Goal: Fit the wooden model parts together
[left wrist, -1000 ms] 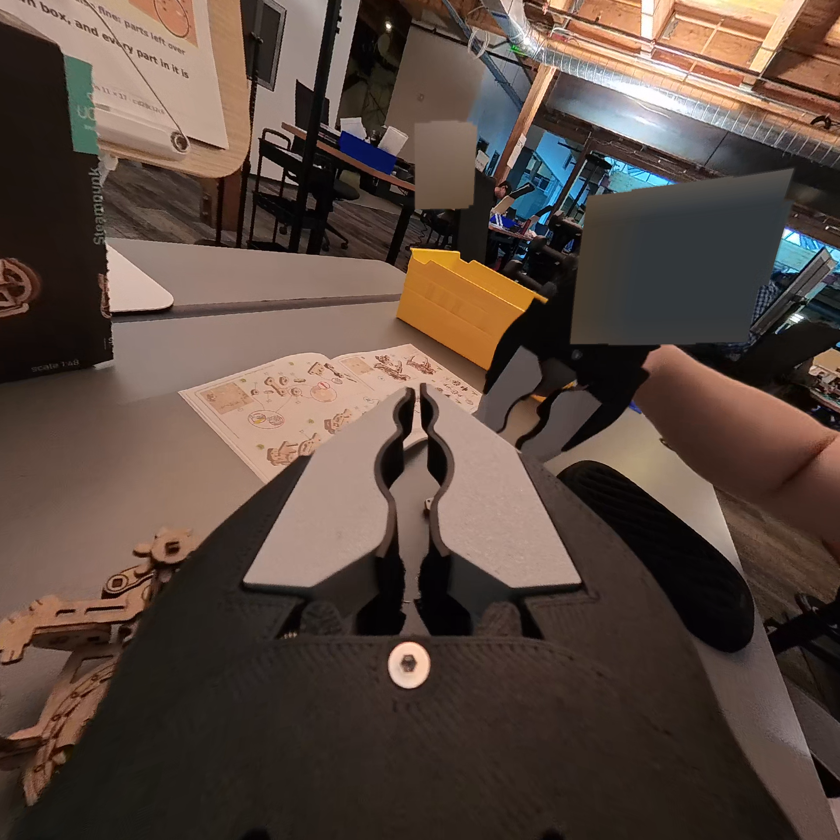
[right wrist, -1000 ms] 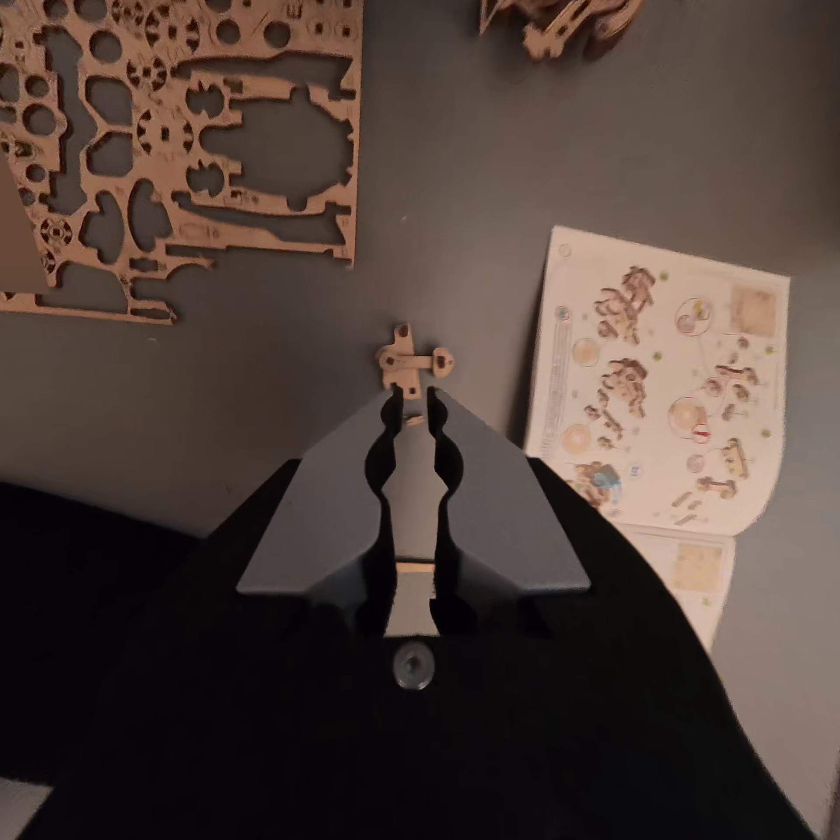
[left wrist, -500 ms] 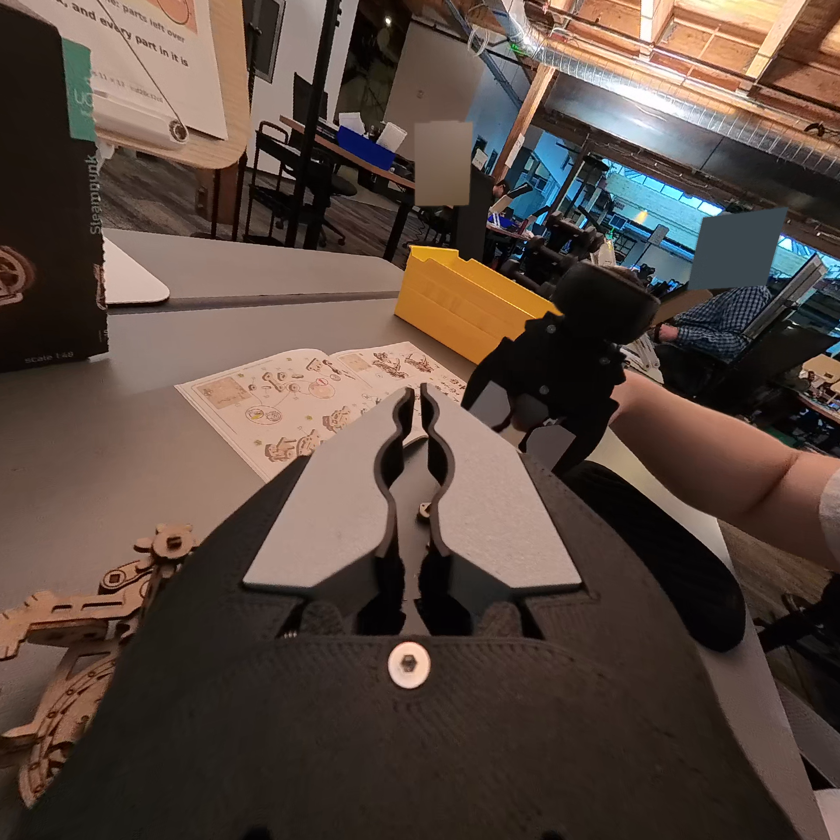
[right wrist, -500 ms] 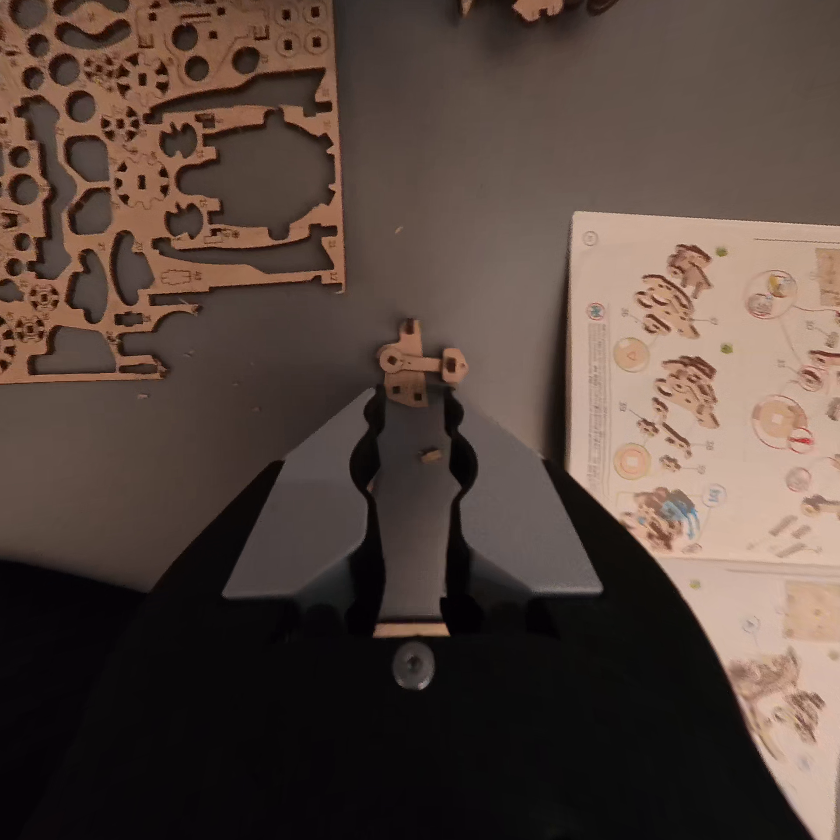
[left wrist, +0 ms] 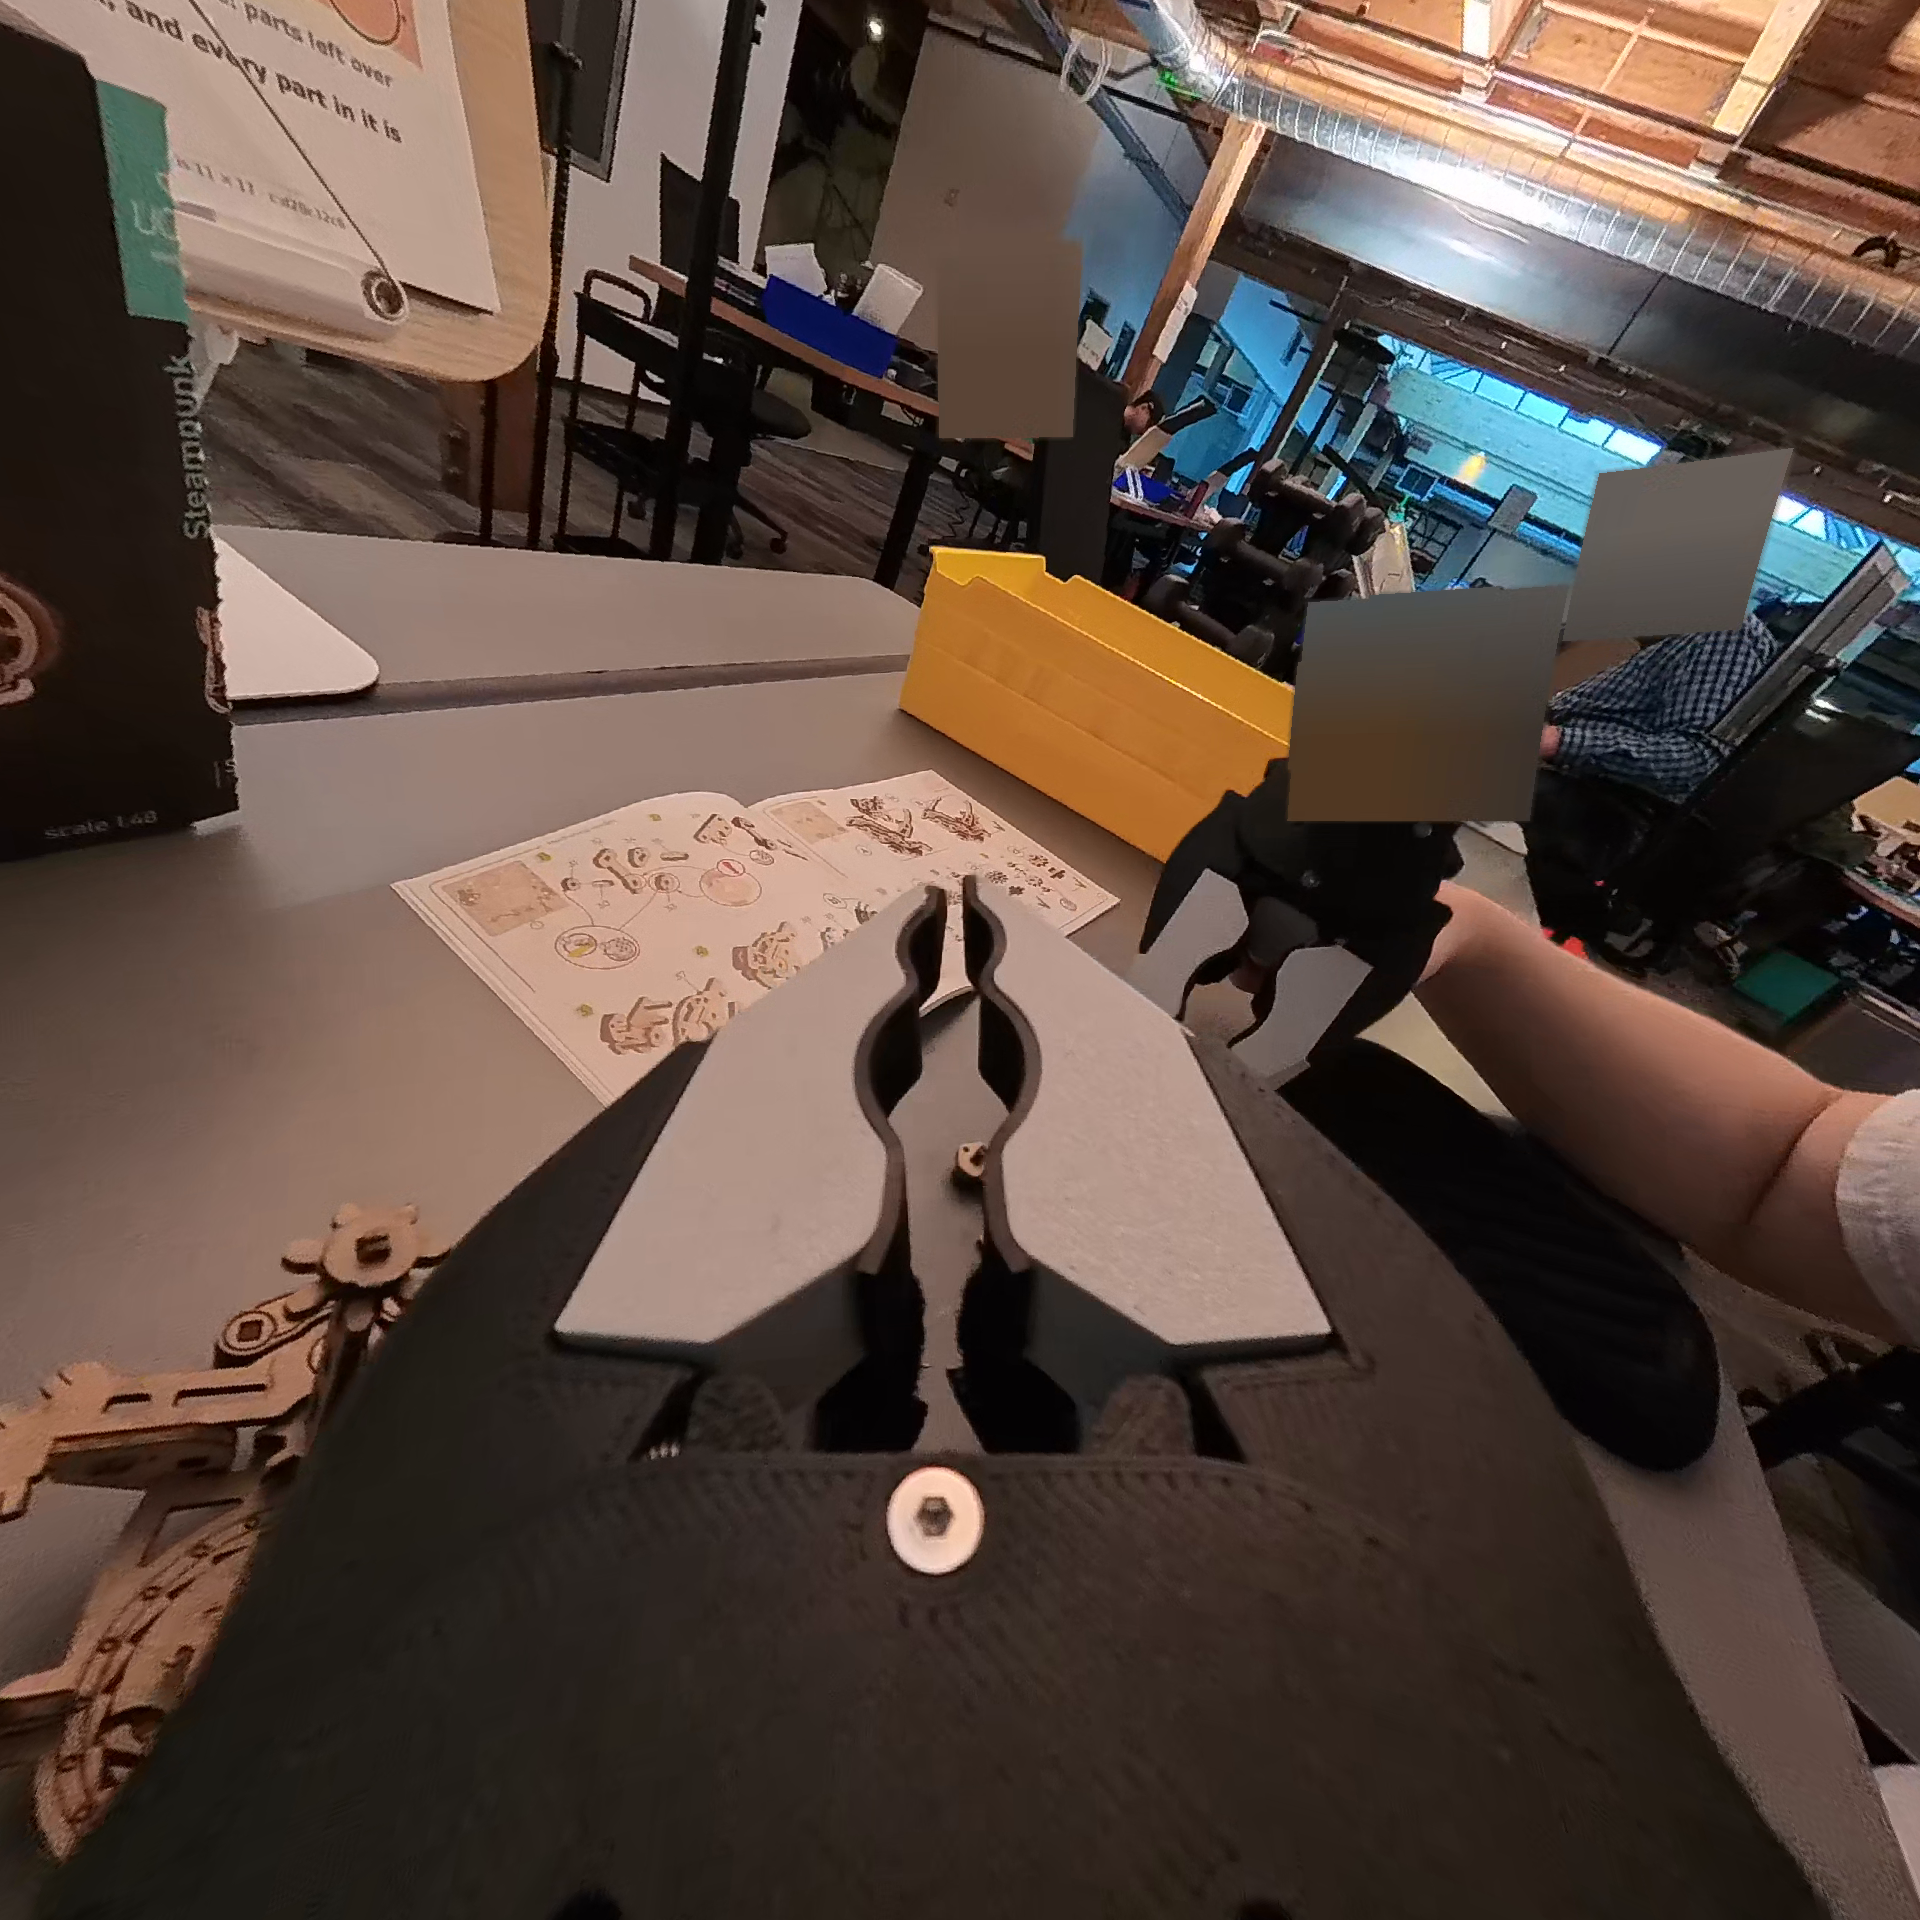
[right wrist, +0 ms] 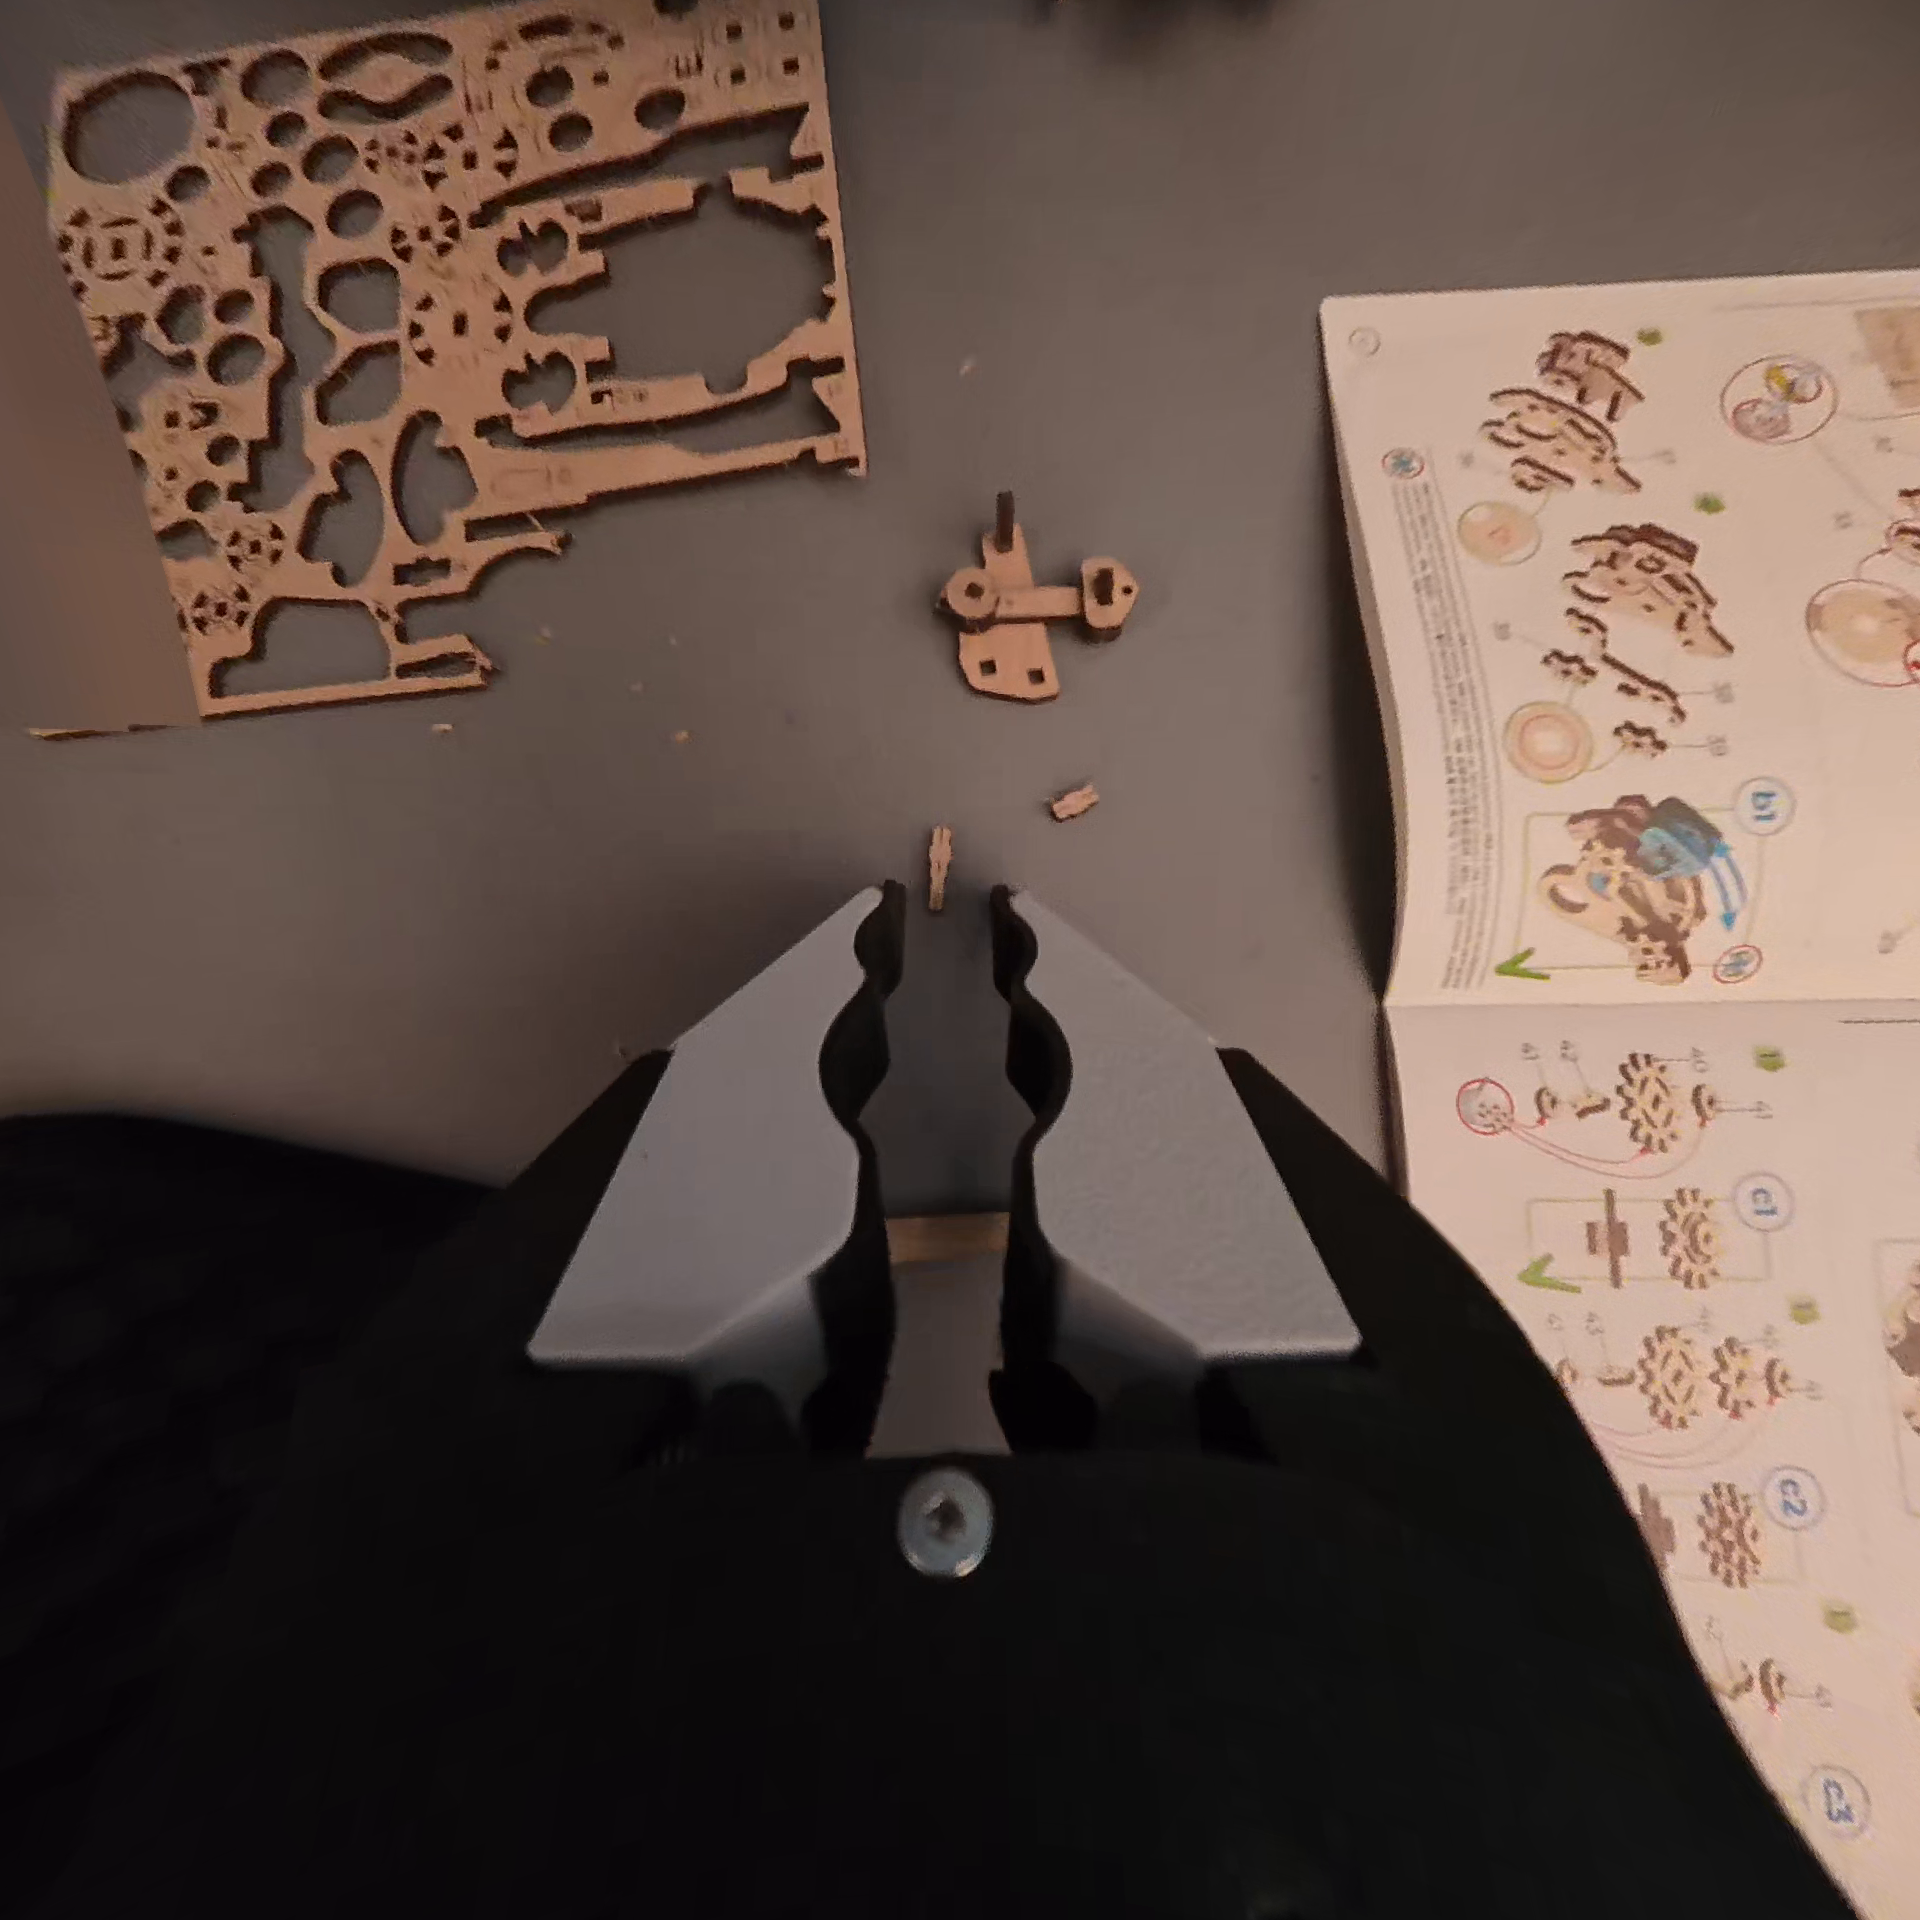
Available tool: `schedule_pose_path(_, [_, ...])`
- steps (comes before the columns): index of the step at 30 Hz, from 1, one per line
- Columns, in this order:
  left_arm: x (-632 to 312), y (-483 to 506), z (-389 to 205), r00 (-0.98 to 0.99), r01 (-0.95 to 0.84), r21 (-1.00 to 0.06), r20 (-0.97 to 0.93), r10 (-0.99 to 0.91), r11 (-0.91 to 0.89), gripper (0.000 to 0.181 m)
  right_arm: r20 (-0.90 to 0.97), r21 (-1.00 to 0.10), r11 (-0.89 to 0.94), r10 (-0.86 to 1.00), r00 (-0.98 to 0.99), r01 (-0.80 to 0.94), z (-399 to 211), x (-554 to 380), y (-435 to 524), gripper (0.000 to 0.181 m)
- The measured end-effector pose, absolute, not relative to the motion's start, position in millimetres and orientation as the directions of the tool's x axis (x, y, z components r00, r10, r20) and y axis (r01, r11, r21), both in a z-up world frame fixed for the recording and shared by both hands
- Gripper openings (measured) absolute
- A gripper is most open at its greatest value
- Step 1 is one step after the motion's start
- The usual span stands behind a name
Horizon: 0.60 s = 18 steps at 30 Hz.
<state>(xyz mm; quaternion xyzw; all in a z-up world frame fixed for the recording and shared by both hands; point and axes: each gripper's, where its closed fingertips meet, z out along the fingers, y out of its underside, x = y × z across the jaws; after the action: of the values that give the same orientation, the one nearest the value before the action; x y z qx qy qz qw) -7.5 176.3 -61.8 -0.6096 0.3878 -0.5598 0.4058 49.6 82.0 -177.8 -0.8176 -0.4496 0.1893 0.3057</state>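
left gripper (left wrist: 953, 902) nearly closed — booklet (left wrist: 665, 914), yellow bin (left wrist: 1081, 707)

Yellow bin (left wrist: 1081, 707), tan fretted sheet (right wrist: 447, 343)

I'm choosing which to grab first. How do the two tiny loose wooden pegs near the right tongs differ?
The slim wooden peg lies lengthwise just ahead of the open right tongs, in line with their gap. The stubby wooden peg lies off to the right, nearer the paper instruction booklet. The slim one looks longer and narrower, while the stubby one is turned nearly crosswise. Both are pale, loose and ungripped.
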Motion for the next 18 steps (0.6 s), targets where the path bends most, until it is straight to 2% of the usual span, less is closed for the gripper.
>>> schedule_pose_path(4, [-5.7, 173.5, -64.0, 0.062, -0.034, -0.927, 0.371, -0.926, -0.374, 0.002, 0.007, -0.681, -0.371, 0.859, 0.512, 0.631, -179.1, 47.5, 82.7, 0.001])
schedule_pose_path(8, [-2.5, 165.5, -64.7, 0.038, -0.059, -0.938, 0.338, -0.94, -0.34, 0.006, 0.097, -0.692, -0.297, 0.865, 0.492, 0.658, -177.5, 46.5, 82.3, 0.0])
schedule_pose_path(13, [6.8, 134.9, -68.7, -0.066, -0.141, -0.977, 0.171, -0.983, -0.161, 0.012, 0.139, -0.816, -0.216, 0.827, 0.544, 0.536, -139.5, 40.1, 91.5, 0.0])
schedule_pose_path(16, [11.2, 120.3, -77.1, -0.094, -0.194, -0.977, 0.109, -0.99, -0.09, 0.011, 0.347, -0.826, -0.042, 0.748, 0.566, 0.562, -112.1, 43.3, 98.6, 0.0])
schedule_pose_path(18, [13.4, 107.5, -81.6, -0.145, -0.234, -0.96, 0.194, -0.97, -0.157, 0.01, 0.479, -0.776, 0.064, 0.707, 0.521, 0.627, -103.0, 38.3, 94.8, 0.0])
